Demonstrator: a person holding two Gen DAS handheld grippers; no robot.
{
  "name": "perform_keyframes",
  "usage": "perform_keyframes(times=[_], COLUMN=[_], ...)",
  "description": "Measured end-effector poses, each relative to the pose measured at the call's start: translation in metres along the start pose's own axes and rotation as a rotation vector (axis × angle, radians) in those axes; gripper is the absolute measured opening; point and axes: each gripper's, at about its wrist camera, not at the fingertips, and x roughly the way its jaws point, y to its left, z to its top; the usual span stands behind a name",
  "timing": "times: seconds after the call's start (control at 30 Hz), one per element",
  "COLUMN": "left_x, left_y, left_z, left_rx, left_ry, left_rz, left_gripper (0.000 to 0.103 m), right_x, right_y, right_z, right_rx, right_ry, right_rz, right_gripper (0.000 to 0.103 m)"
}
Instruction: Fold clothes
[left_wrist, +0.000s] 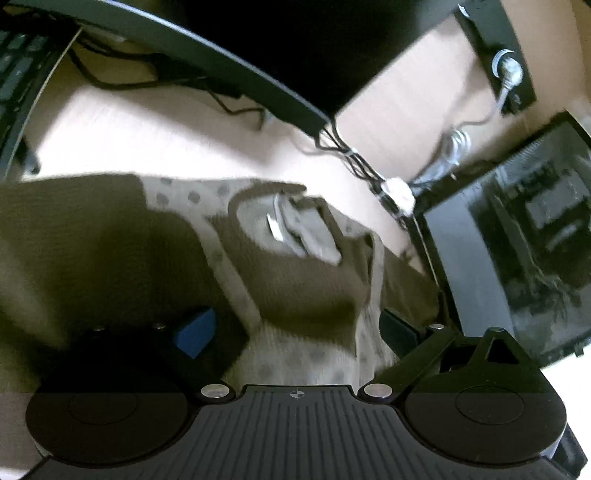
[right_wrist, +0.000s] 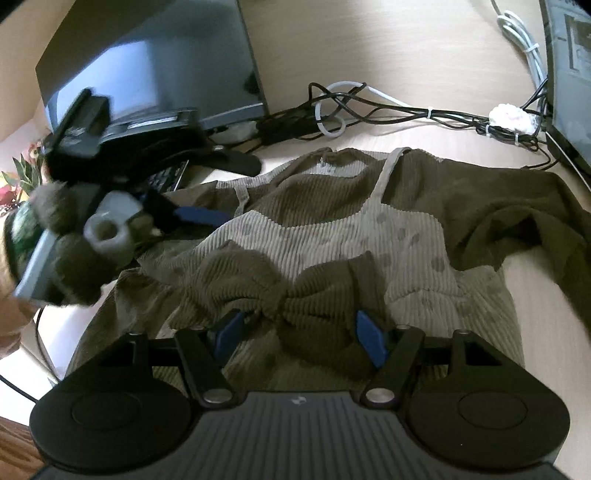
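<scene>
Two claws are lowered over one garment (right_wrist: 332, 236), an olive ribbed top with a paler spotted bib panel, which is spread on the pale tabletop (right_wrist: 424, 44). The right claw (right_wrist: 299, 332) is seen with its blue pads (right_wrist: 371, 341) spread, and a bunched olive fold is lying between them; the pads are not pressed on it. The left claw (left_wrist: 299, 328) is likewise spread, with cloth lying between and under its fingers; whether the fabric is touched by its pads cannot be told through the blur. In the right view the left claw (right_wrist: 173, 218) is shown at the garment's left edge, gripped by a hand in a fuzzy dark sleeve (right_wrist: 62, 236). A bundle of cables (right_wrist: 406, 110) is laid just beyond the collar, and a monitor (right_wrist: 147, 62) is stood behind it. One sleeve of the garment is draped toward the right.
</scene>
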Motion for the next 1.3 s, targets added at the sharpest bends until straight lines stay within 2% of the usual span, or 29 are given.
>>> perform_keyframes(times=[0.13, 0.23, 0.33, 0.47, 0.63, 0.73, 0.8, 0.87, 0.97, 1.03, 1.07, 1.1, 1.2, 1.3], left_x=[0.019, 0.024, 0.016, -0.004, -0.058, -0.084, -0.091, -0.098, -0.091, -0.084, -0.081, -0.080, -0.091, -0.113], left_y=[-0.009, -0.004, 0.000, -0.007, -0.016, -0.018, -0.016, -0.014, -0.011, -0.005, -0.001, 0.005, 0.027, 0.045], left_z=[0.015, 0.015, 0.010, 0.012, 0.024, 0.034, 0.035, 0.035, 0.018, 0.003, -0.004, -0.010, -0.021, -0.025], left_rx=[0.024, -0.041, -0.078, -0.019, 0.039, 0.087, 0.108, 0.134, 0.210, 0.231, 0.227, 0.216, 0.127, 0.048], left_ry=[0.025, -0.004, -0.101, -0.253, -0.482, -0.541, -0.524, -0.493, -0.330, -0.220, -0.182, -0.156, -0.154, -0.189], left_rz=[0.004, -0.077, -0.134, -0.105, -0.097, -0.073, -0.048, -0.022, -0.003, -0.007, -0.001, 0.014, 0.049, 0.078], left_gripper=[0.102, 0.102, 0.102, 0.102, 0.102, 0.102, 0.102, 0.102, 0.102, 0.102, 0.102, 0.102, 0.102, 0.102], right_x=[0.000, 0.000, 0.001, 0.002, 0.004, 0.006, 0.002, -0.007, -0.015, -0.008, -0.003, 0.004, 0.026, 0.063], right_y=[0.000, 0.002, 0.004, 0.004, 0.008, 0.011, 0.011, 0.008, 0.001, 0.002, 0.006, 0.012, 0.039, 0.070], right_z=[-0.001, -0.003, -0.004, -0.002, -0.001, 0.002, 0.011, 0.025, 0.051, 0.062, 0.067, 0.072, 0.093, 0.117], right_rx=[0.002, -0.006, -0.016, -0.015, -0.026, -0.025, -0.015, -0.004, -0.005, -0.034, -0.062, -0.097, -0.186, -0.247], right_ry=[-0.006, -0.009, -0.011, -0.007, 0.000, 0.008, -0.008, -0.064, -0.125, -0.130, -0.126, -0.121, -0.106, -0.064], right_rz=[0.012, 0.017, 0.021, 0.026, 0.019, 0.012, 0.005, -0.011, -0.055, -0.096, -0.120, -0.129, -0.046, 0.051], right_gripper=[0.072, 0.076, 0.079, 0.082, 0.086, 0.089, 0.089, 0.089, 0.089, 0.088, 0.079, 0.066, 0.053, 0.053])
